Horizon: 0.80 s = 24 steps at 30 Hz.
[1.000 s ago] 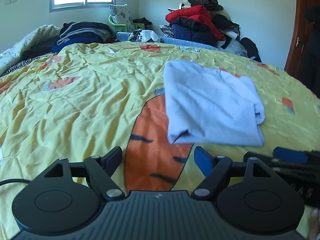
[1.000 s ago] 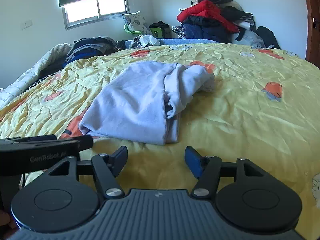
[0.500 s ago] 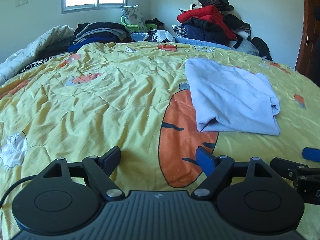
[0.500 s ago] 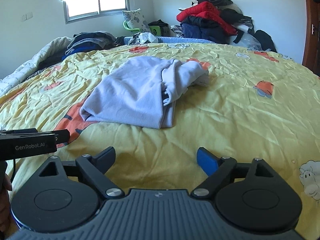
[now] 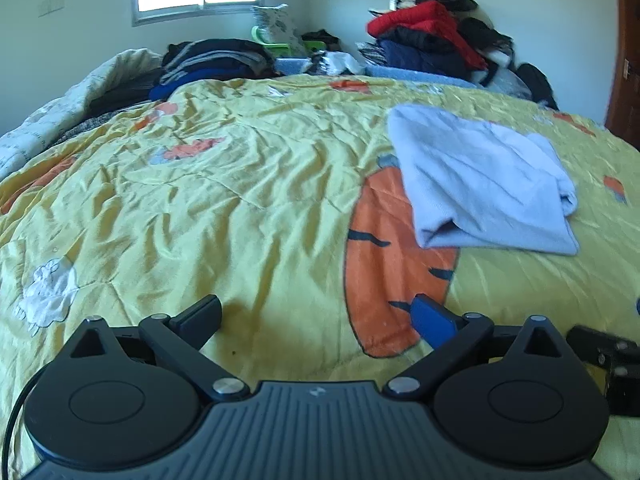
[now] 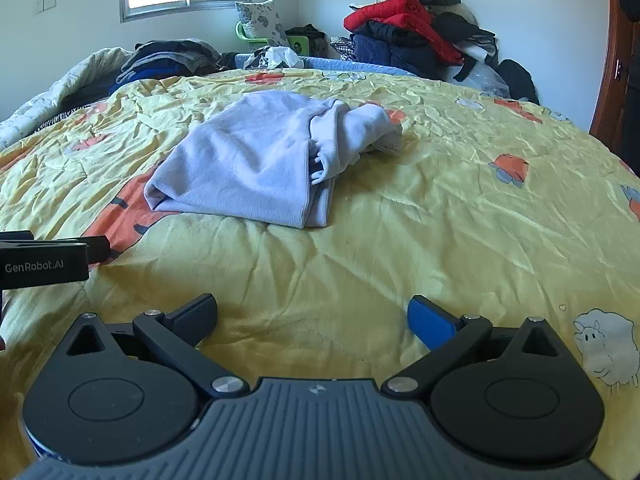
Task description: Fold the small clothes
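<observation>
A light blue garment (image 5: 484,184) lies folded on the yellow quilt (image 5: 224,200), partly over an orange carrot print; in the right wrist view the light blue garment (image 6: 264,160) shows a bunched sleeve along its right side. My left gripper (image 5: 316,316) hovers over the quilt well short and left of the garment, its jaws opening wide with nothing between them. My right gripper (image 6: 312,314) is held low over bare quilt (image 6: 440,208) in front of the garment, jaws also opening, nothing between them. The left gripper's body (image 6: 44,260) shows at the right wrist view's left edge.
At the bed's far end lie a stack of dark folded clothes (image 5: 216,64), a heap of red and navy jackets (image 5: 432,40) and a patterned pillow (image 6: 260,24). A wooden door (image 6: 616,60) stands at the right. A pale quilt (image 5: 52,120) is bunched along the left.
Both grippers' jaws have spread wider. Both have drawn back from the garment, which now sits farther off; the left view has shifted so the garment lies more to the right.
</observation>
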Tool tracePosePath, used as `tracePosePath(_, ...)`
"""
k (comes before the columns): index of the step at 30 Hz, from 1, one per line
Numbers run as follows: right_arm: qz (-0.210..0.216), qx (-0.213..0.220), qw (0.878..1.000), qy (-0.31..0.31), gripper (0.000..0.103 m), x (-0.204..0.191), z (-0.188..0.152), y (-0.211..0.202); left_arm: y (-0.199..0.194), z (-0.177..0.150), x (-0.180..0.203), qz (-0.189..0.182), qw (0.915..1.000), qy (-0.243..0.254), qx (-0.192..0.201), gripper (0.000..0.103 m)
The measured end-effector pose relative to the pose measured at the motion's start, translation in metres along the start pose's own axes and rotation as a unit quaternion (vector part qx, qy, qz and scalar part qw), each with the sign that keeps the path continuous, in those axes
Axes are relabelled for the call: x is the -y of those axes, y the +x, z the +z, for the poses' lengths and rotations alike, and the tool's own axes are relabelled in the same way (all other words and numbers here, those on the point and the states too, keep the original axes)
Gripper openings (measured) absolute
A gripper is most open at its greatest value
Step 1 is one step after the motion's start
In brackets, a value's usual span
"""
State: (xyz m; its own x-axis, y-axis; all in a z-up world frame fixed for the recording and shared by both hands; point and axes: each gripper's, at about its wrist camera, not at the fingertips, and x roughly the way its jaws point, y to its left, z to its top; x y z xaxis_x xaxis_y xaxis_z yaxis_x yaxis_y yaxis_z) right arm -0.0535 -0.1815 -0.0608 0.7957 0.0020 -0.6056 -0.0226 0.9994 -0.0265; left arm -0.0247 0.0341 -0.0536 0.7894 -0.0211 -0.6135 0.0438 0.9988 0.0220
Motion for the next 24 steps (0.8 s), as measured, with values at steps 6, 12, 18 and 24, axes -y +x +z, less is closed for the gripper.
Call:
tracePosePath(6,-0.003,0.003,1.0,0.002,0.103,-0.0004,-0.0023,-0.0013,-0.0028,-0.0048,0.0042,-0.002,0.9999,0.01,0.003,0.103)
tracePosePath(12,-0.002,0.003,1.0,0.001,0.103,-0.0004,-0.0024,-0.0011,-0.001,-0.0043,0.0004,-0.008,1.0,0.004,0.001,0.103)
tracePosePath(18,-0.002,0.003,1.0,0.002,0.103,-0.0009,-0.0027,-0.001,-0.0009,-0.0043,0.0006,-0.008,1.0,0.004,0.001,0.103)
tracePosePath(24,-0.002,0.003,1.0,0.002,0.103,-0.0021,-0.0033,-0.0008,-0.0009,-0.0042,0.0002,-0.008,1.0,0.004,0.001,0.103)
